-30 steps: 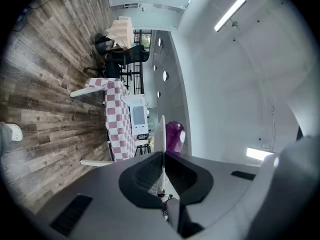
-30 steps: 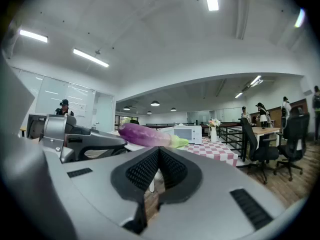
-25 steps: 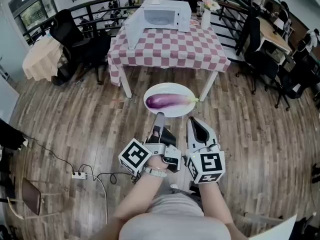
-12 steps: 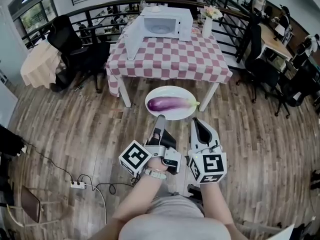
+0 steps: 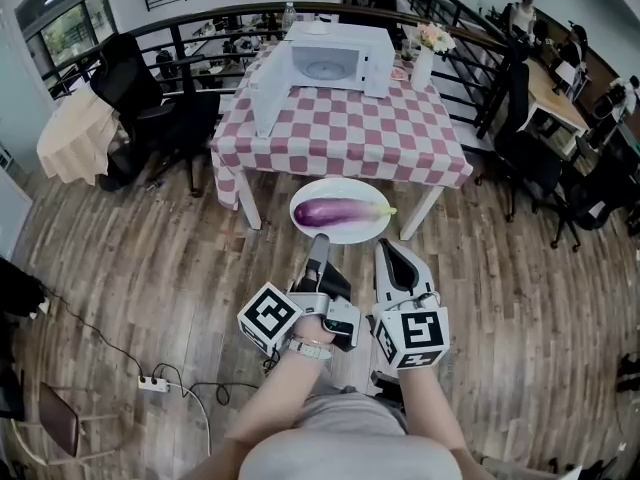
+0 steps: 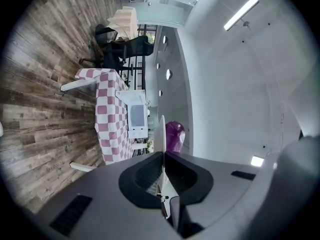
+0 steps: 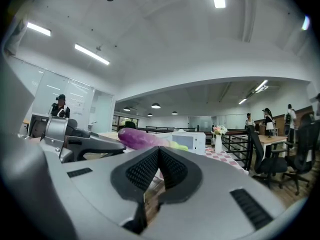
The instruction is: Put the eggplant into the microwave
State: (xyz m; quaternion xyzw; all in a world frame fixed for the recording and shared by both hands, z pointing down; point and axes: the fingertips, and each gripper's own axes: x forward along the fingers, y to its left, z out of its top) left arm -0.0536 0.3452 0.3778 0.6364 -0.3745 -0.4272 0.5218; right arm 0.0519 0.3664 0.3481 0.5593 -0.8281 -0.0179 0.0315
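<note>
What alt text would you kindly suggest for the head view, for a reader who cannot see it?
Seen from above, a person's left tool grips the rim of a white plate carrying a purple eggplant, the right tool alongside, above a wooden floor. Ahead, a white microwave stands door open on a table with a red-checked cloth.

I see a grey shirt on my operator. Just ahead of the shirt, a pale band circles the left wrist. Further ahead of the shirt, the left gripper and right gripper have light grey shells and black ribbed pads. Each carries a cube, the left cube and right cube, printed with black-and-white square markers.
</note>
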